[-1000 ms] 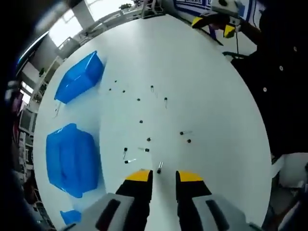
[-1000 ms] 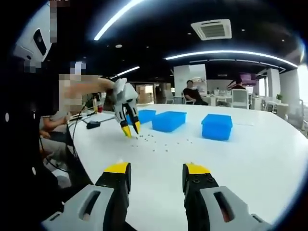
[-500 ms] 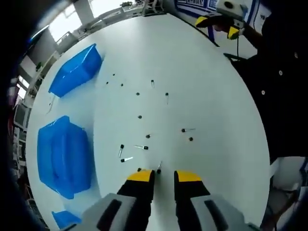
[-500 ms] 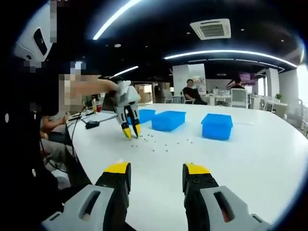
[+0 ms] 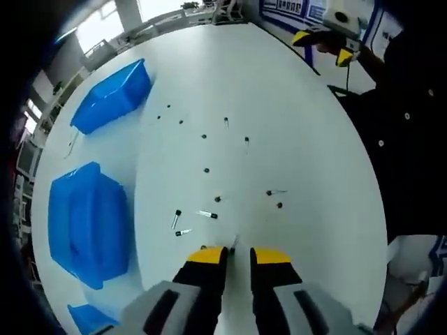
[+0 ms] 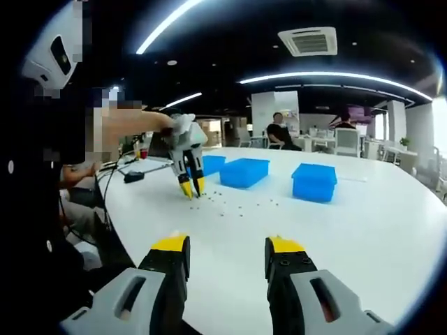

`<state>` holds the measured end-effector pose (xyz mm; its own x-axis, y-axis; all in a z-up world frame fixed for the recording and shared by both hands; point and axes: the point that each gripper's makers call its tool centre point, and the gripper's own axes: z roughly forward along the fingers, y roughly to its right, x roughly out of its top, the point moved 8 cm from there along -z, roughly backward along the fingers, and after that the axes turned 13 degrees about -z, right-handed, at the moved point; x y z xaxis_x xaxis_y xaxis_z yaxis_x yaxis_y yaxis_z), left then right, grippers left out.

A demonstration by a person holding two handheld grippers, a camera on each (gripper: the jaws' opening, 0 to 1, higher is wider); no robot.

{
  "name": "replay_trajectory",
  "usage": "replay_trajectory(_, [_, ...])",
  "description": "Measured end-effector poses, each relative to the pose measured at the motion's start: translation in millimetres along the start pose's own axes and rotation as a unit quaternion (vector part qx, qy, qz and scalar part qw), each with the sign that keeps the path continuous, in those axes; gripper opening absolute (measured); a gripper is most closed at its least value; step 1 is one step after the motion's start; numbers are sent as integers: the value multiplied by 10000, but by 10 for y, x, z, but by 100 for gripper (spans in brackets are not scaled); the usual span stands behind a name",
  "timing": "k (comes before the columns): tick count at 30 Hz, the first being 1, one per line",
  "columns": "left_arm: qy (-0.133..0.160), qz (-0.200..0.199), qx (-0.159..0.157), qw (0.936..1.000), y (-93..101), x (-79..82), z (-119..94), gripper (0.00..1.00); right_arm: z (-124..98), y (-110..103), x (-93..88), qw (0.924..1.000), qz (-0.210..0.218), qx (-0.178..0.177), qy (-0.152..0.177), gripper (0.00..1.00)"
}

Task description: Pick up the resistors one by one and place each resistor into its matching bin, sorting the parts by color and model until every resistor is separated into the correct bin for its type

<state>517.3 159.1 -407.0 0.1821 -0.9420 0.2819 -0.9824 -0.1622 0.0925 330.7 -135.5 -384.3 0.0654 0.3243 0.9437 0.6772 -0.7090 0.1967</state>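
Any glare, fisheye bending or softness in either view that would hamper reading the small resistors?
Left gripper view: even light, table edge bowed by the fisheye, resistors small but distinct. Right gripper view: ceiling light strips glare and curve, resistors reduced to specks.

Left gripper view: high over the white worktop (image 5: 307,139), facing steeply down, close to the scattered resistors (image 5: 207,169); its own tool (image 5: 237,254) rises from the bottom edge. Right gripper view: low near the worktop (image 6: 363,223) edge, facing level across it toward the room, own tool (image 6: 229,246) at bottom, well back from the parts. Shared: worktop, blue bins (image 5: 112,96) (image 6: 244,172), resistors (image 6: 241,207). The left tool (image 6: 191,187) is in the right gripper view; the right tool (image 5: 325,43) sits at the top of the left gripper view.
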Motion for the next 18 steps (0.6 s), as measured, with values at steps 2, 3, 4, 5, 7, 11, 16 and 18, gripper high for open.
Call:
replay_trajectory(2, [6,-48,-21,10000,-21,7,3,13,-2,-4,-6,10000,4,10,-11,45])
replay_trajectory(3, [3,-77,-39,10000,-29,8,4,12,-4,-5,-7,10000,7,13,-9,45])
replay_trajectory(4, [0,-107,-50,9999,-34,11,5,11,-5,-6,-7,10000,12,18,-8,45])
replay_trajectory(5, [1,-133,-57,9999,-38,12,6,10,-8,-9,-9,10000,4,32,-15,45])
replay_trajectory(7, [-17,-203,-109,9997,-29,10,9,6,-12,-12,-13,10000,-3,44,-26,45])
replay_trajectory(11, [16,-325,-91,9994,-23,4,10,6,-14,-9,-26,10000,17,48,-31,44])
replay_trajectory(16, [136,-480,-17,9988,2,-53,-13,5,3,-19,-11,10000,1,95,-3,44])
replay_trajectory(18, [327,-579,-23,9978,35,-94,-48,5,10,-19,-2,9999,-2,113,14,44])
